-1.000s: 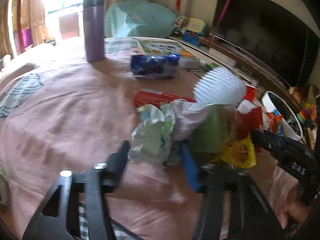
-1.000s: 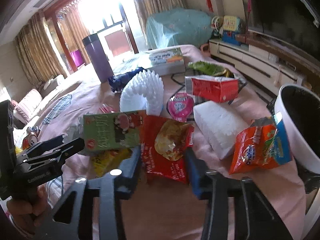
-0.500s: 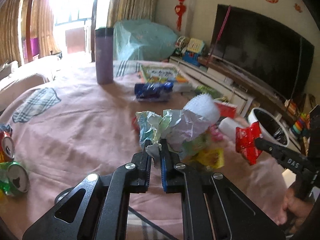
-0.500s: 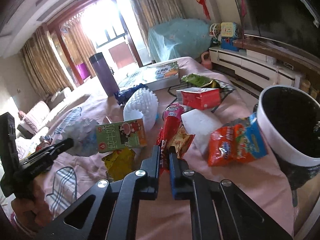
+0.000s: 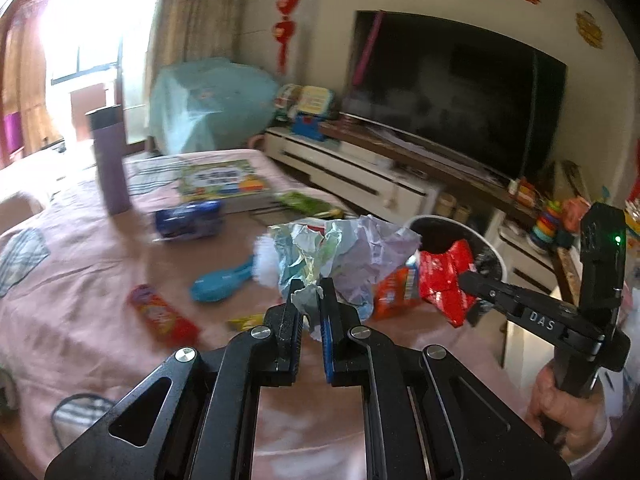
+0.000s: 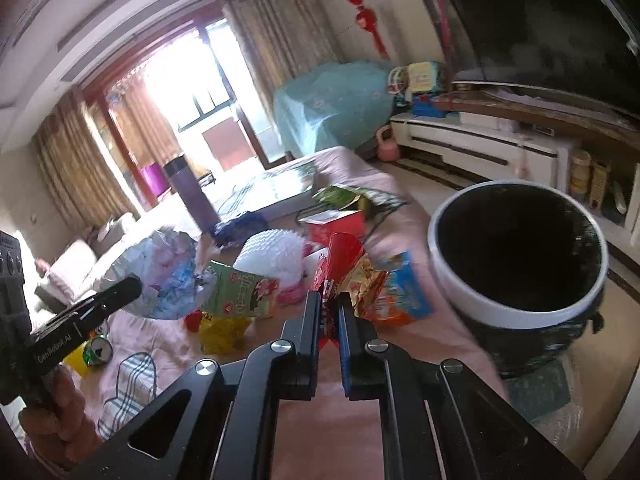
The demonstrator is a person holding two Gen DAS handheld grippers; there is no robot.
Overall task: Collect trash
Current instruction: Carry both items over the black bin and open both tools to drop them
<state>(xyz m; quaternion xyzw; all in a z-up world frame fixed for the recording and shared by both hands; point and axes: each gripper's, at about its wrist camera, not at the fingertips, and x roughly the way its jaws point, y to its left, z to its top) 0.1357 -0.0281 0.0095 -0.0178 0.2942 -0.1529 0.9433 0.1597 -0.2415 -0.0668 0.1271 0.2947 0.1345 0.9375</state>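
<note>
My left gripper (image 5: 310, 292) is shut on a crumpled ball of paper (image 5: 344, 252) and holds it above the pink table. It also shows in the right wrist view (image 6: 168, 272). My right gripper (image 6: 329, 300) is shut on a red snack wrapper (image 6: 340, 256), lifted close to the white-rimmed black bin (image 6: 516, 248). In the left wrist view the right gripper (image 5: 464, 280) holds the wrapper (image 5: 444, 280) in front of the bin (image 5: 444, 236).
On the pink table (image 5: 80, 300) lie an orange snack bag (image 6: 396, 296), a green carton (image 6: 240, 292), a yellow wrapper (image 6: 220, 328), a white spiky brush (image 6: 272, 256), a red packet (image 5: 164, 316), a blue bag (image 5: 188, 220), a purple flask (image 5: 108, 160) and a book (image 5: 220, 180).
Both grippers closed on their trash and lifted it. They have moved right toward the bin, which now looms larger in the right wrist view.
</note>
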